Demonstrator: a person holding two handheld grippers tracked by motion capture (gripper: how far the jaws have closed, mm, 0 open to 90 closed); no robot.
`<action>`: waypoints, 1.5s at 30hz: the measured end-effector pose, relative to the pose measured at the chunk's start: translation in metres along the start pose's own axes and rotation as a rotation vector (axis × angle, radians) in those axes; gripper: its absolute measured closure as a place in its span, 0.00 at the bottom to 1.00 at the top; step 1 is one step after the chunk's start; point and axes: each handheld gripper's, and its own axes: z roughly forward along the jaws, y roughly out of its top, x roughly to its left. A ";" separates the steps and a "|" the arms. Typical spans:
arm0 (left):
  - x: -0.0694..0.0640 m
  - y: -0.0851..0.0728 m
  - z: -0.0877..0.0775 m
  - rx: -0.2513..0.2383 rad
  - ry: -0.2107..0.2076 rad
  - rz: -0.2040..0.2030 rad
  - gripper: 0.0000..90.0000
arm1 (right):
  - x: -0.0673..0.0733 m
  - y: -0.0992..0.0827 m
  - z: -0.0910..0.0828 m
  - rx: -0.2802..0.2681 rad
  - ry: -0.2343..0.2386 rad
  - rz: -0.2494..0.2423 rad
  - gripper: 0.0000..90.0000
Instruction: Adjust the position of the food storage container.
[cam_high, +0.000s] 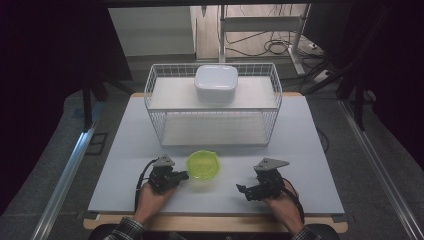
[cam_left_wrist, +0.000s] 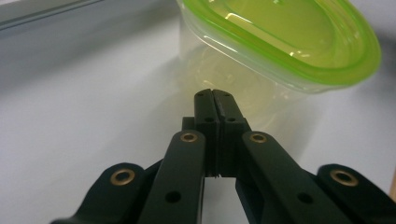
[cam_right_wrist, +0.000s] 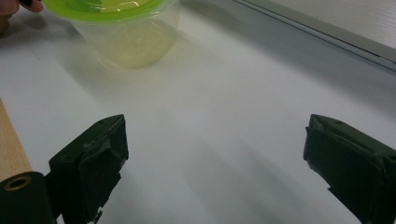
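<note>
Lettering, labels and brand marks are looked for, and none can be read on the container, the box, the rack or the claws.

A pale grey-white table (cam_high: 125, 165) with a wooden front edge is seen from the high view, set on a grey floor. Dark curtains are seen at both sides, and cables are seen on the floor beyond the table's far end.

The left gripper (cam_high: 183, 175) is held in the person's left hand (cam_high: 150, 197) near the front edge. In the left gripper view its jaws are seen pressed together with nothing between them (cam_left_wrist: 215, 95). A clear round container with a green lid (cam_high: 204, 165) is found just ahead of those closed tips, standing on the table; whether the tips touch its wall cannot be told.

The right gripper (cam_high: 243, 190) is held in the right hand (cam_high: 282, 205), well to the right of the container. In the right gripper view its jaws are seen spread wide over bare table (cam_right_wrist: 215, 154), with the container (cam_right_wrist: 126, 32) ahead of them and to the left, well apart.

Beyond both claws, a white wire rack (cam_high: 212, 102) with two shelves is seen across the table's far half. A white lidded box (cam_high: 216, 83) is seen resting on its upper shelf.
</note>
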 end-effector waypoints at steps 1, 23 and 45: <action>-0.002 0.000 0.002 0.001 -0.006 0.005 1.00 | 0.000 0.000 0.000 0.001 0.001 0.000 0.08; -0.028 0.001 -0.010 0.009 0.083 0.115 0.64 | 0.000 0.000 0.000 -0.001 0.012 0.009 0.08; -0.036 -0.020 -0.043 -0.011 0.118 0.164 0.06 | 0.000 0.000 -0.001 -0.016 0.032 0.012 0.07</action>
